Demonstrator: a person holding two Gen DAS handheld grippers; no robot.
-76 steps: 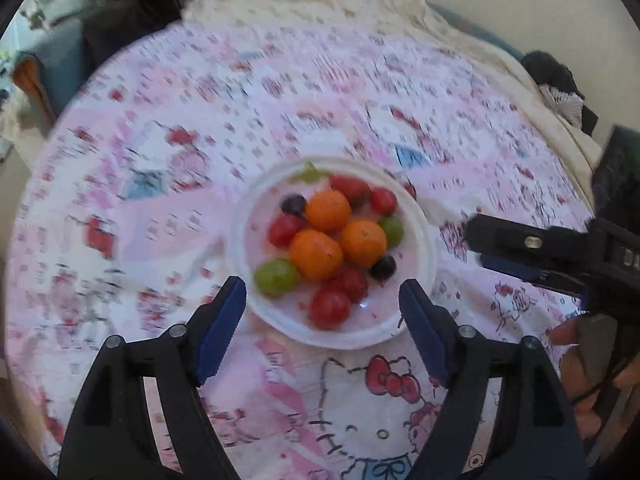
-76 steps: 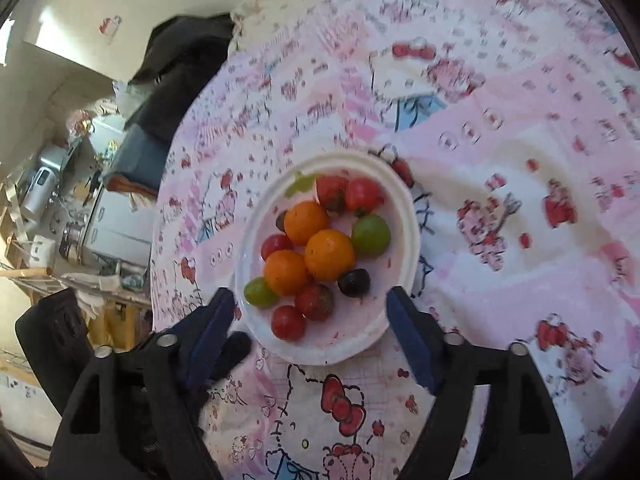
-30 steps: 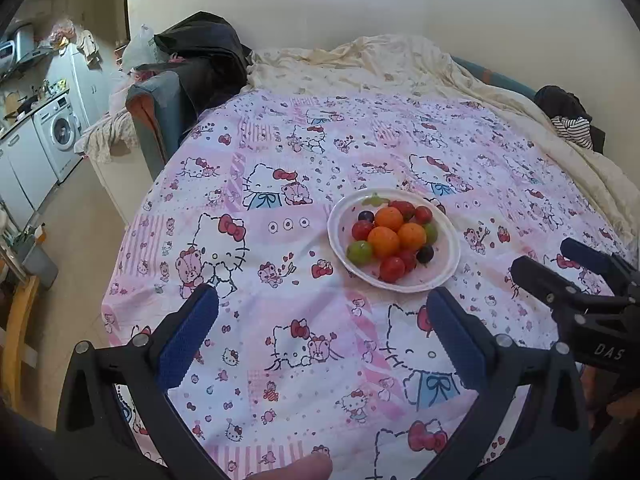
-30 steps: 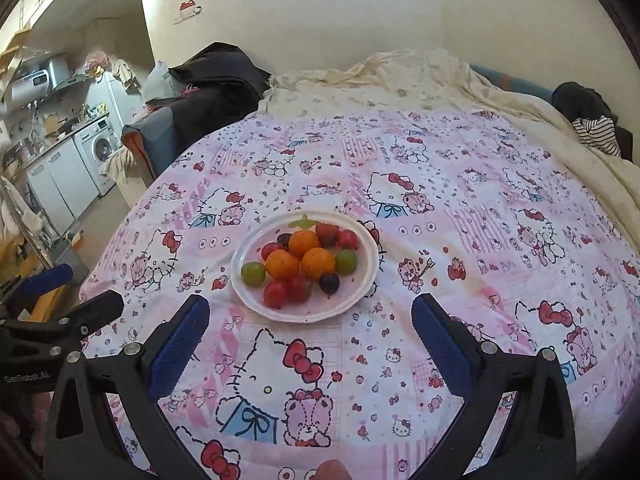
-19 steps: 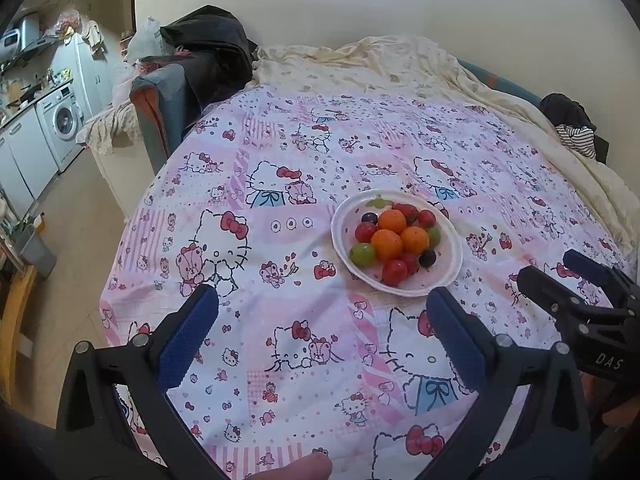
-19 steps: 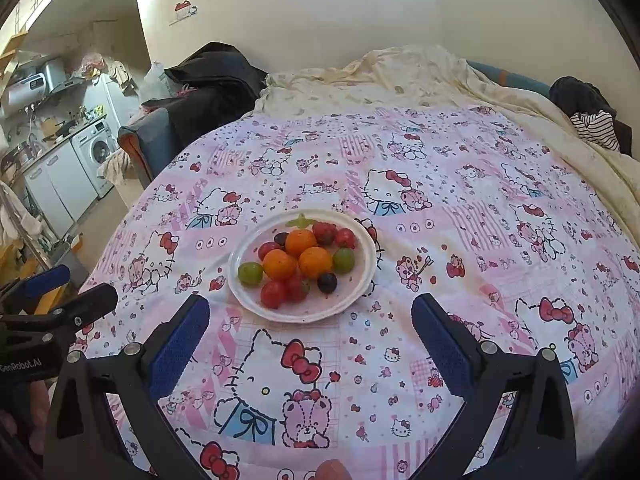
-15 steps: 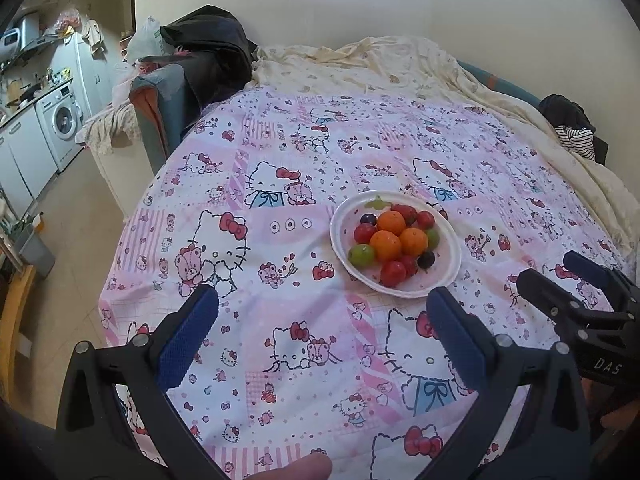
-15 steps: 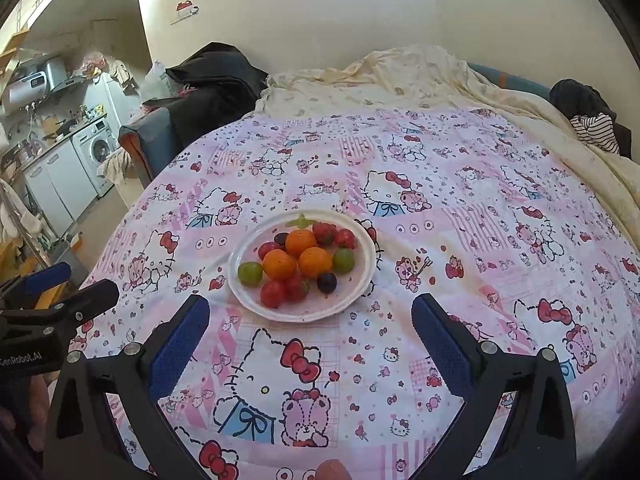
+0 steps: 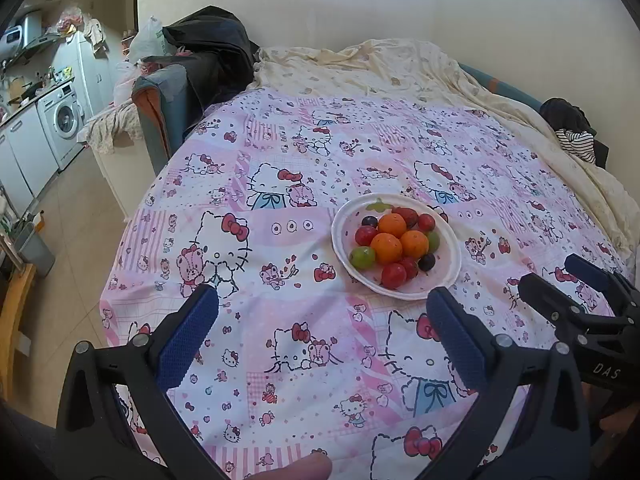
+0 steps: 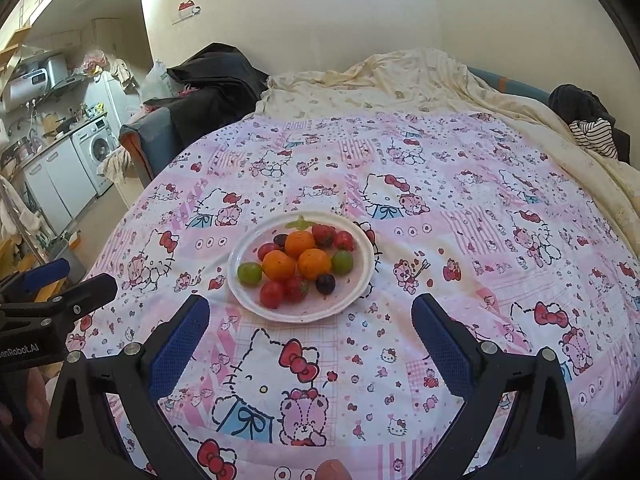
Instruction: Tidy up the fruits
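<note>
A white plate (image 9: 340,236) (image 10: 360,276) sits on a pink Hello Kitty bedspread (image 9: 280,320). It holds three oranges (image 9: 386,248) (image 10: 279,266), red tomatoes (image 9: 394,275) (image 10: 272,294), green grapes (image 9: 362,257) (image 10: 249,273), dark grapes (image 10: 325,283) and a strawberry (image 10: 323,234). My left gripper (image 9: 320,304) is open and empty, held above the bedspread short of the plate. My right gripper (image 10: 310,310) is open and empty, with the plate just beyond its fingertips. Each gripper shows at the edge of the other's view.
A cream blanket (image 9: 380,68) lies rumpled at the far side of the bed. Dark clothes are piled on a chair (image 9: 200,64) at the back left. A striped garment (image 10: 592,136) lies at the right. A washing machine (image 9: 60,124) stands on the far left.
Both grippers have pulled back and risen from close over the plate, so the whole bed now shows. Over the last second they hardly moved.
</note>
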